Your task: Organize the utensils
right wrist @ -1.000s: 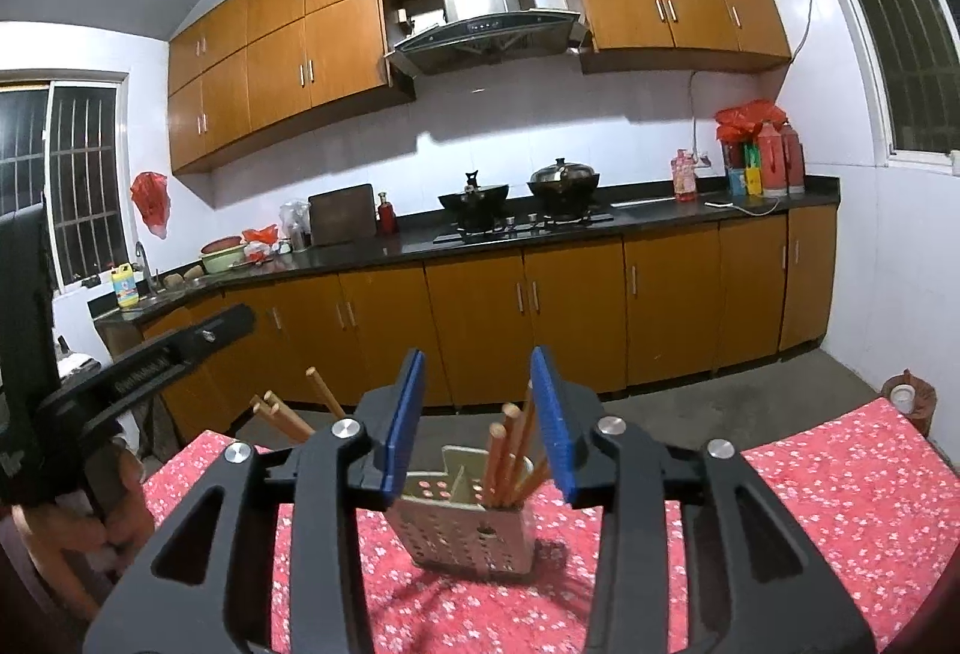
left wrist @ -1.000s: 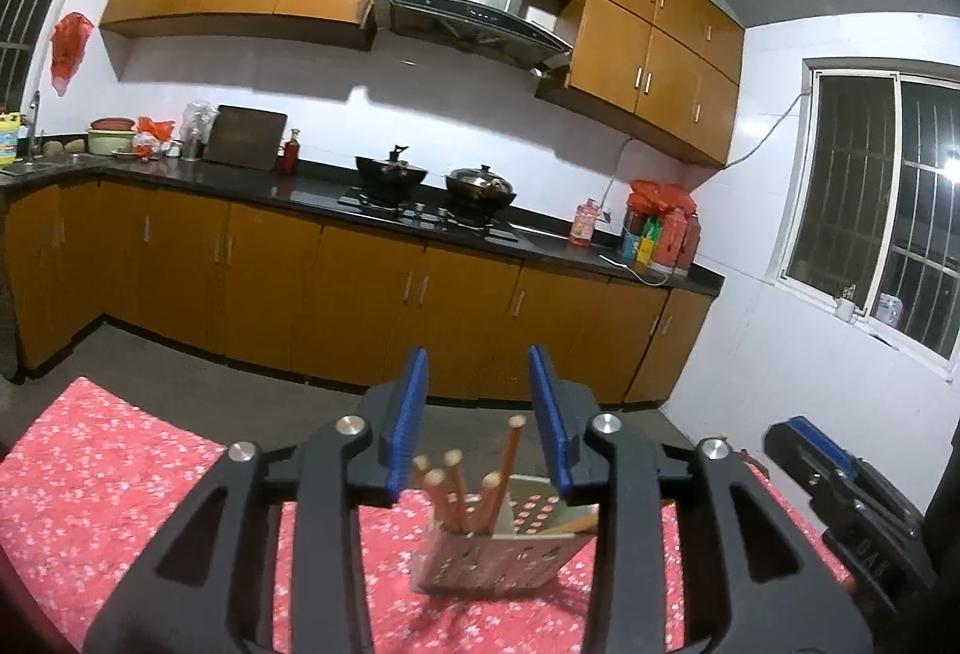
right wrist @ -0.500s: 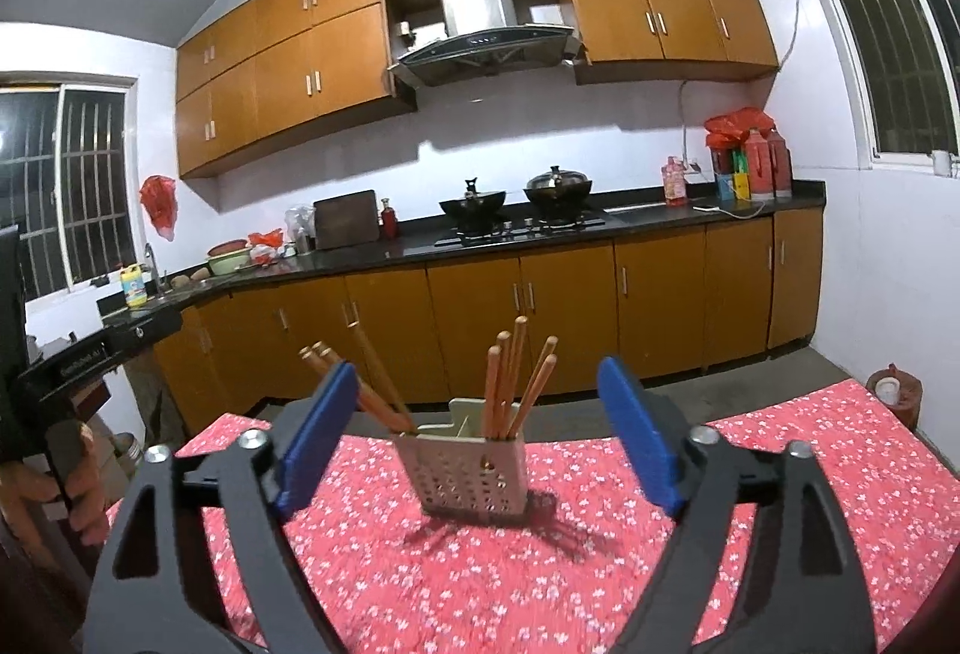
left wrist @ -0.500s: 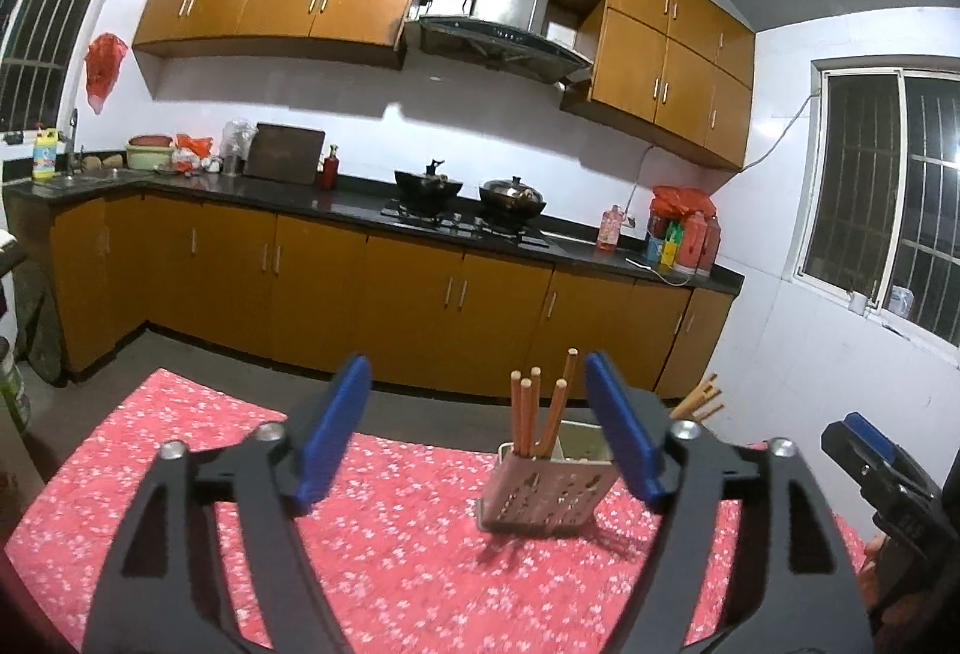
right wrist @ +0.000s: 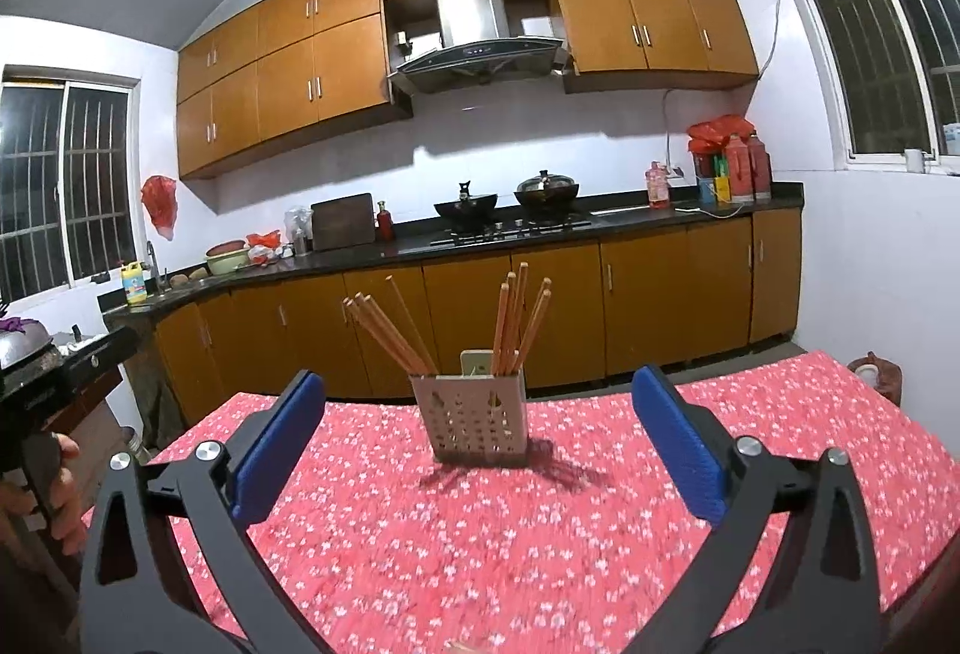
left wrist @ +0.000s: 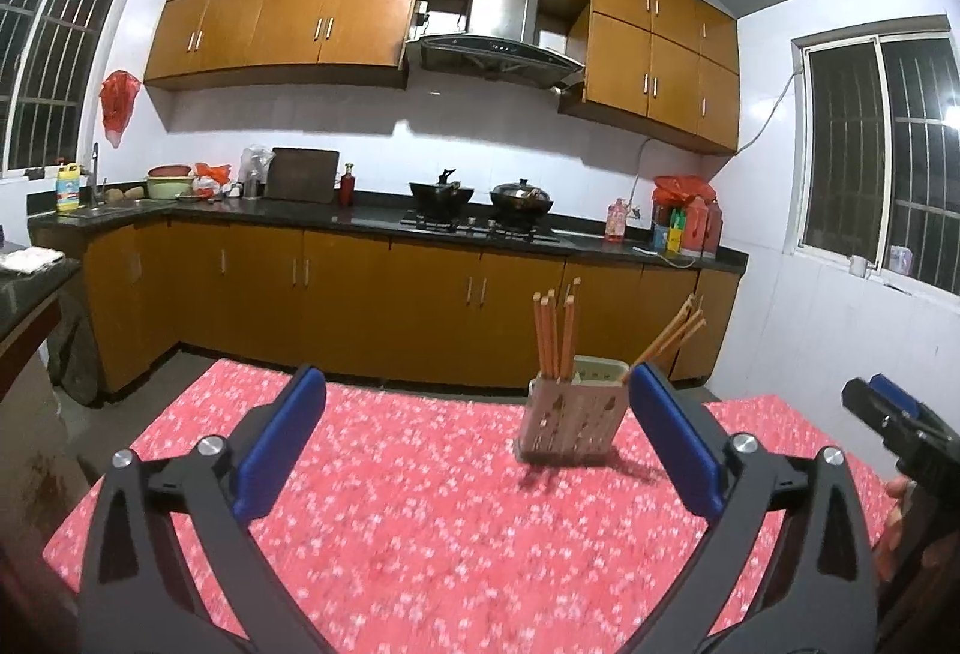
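A perforated beige utensil holder (left wrist: pixel 570 423) (right wrist: pixel 480 420) stands on the red floral tablecloth (left wrist: pixel 420 504). Wooden chopsticks (left wrist: pixel 555 336) stand upright in one side of it, and a second bunch (left wrist: pixel 669 339) leans outward from the other side. My left gripper (left wrist: pixel 474 378) is a short way back from the holder, its jaws opening wide with nothing between them. My right gripper (right wrist: pixel 477 379) faces the holder from the other side, also opening, and its pads (right wrist: pixel 672 438) touch nothing. Each view catches the other gripper at its edge, held in a hand (right wrist: pixel 60 498).
Behind the table runs a dark kitchen counter (left wrist: pixel 360 222) with brown cabinets, two pots on the stove (left wrist: pixel 480 198) and bottles at the right end. The table's far edge (right wrist: pixel 600 390) lies just past the holder. A low brown object (right wrist: pixel 876 372) stands off the right corner.
Both grippers have pulled back from the holder and their jaws have spread from narrow to wide. The chopsticks have stayed in the holder, which now looks smaller and farther off.
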Tool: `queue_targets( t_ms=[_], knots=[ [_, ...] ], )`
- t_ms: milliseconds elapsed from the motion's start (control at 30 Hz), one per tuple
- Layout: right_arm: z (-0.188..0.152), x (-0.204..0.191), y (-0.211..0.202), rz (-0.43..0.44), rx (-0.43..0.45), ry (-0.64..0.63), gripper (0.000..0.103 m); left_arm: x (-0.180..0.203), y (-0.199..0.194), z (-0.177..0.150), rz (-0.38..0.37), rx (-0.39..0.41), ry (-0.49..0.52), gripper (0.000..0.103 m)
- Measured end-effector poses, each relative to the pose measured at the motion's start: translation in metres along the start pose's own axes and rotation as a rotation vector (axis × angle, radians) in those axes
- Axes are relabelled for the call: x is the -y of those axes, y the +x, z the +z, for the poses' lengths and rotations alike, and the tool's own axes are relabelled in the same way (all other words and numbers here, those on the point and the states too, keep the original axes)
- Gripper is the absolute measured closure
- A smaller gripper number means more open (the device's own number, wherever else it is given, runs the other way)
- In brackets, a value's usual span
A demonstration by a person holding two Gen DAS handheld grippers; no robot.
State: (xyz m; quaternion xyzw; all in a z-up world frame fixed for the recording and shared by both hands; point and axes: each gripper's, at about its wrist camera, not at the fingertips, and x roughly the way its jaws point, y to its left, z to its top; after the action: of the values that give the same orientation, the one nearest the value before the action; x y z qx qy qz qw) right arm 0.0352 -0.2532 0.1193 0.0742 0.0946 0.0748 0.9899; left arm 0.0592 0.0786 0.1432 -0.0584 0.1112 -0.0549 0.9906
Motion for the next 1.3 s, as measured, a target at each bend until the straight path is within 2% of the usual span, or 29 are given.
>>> queue_targets(
  t_ms=[233,467,667,1000,1300],
  knots=[
    [-0.025,-0.009,-0.025,-0.026,-0.010,-0.043,0.002,0.000,-0.025,-0.033,0.056,-0.018,0.012,0.004],
    [-0.064,-0.022,-0.041,-0.079,-0.040,-0.135,0.002,0.012,-0.044,-0.065,0.120,-0.016,0.054,0.004],
    [-0.092,-0.022,-0.047,-0.100,-0.068,-0.124,0.002,0.028,-0.054,-0.096,0.172,-0.005,0.120,0.004],
    [-0.123,-0.022,-0.051,-0.116,-0.109,-0.141,0.002,0.041,-0.048,-0.142,0.175,-0.067,0.138,0.004],
    [-0.134,-0.019,-0.051,-0.115,-0.138,-0.110,0.002,0.047,-0.047,-0.163,0.153,-0.093,0.154,0.004]
  ],
)
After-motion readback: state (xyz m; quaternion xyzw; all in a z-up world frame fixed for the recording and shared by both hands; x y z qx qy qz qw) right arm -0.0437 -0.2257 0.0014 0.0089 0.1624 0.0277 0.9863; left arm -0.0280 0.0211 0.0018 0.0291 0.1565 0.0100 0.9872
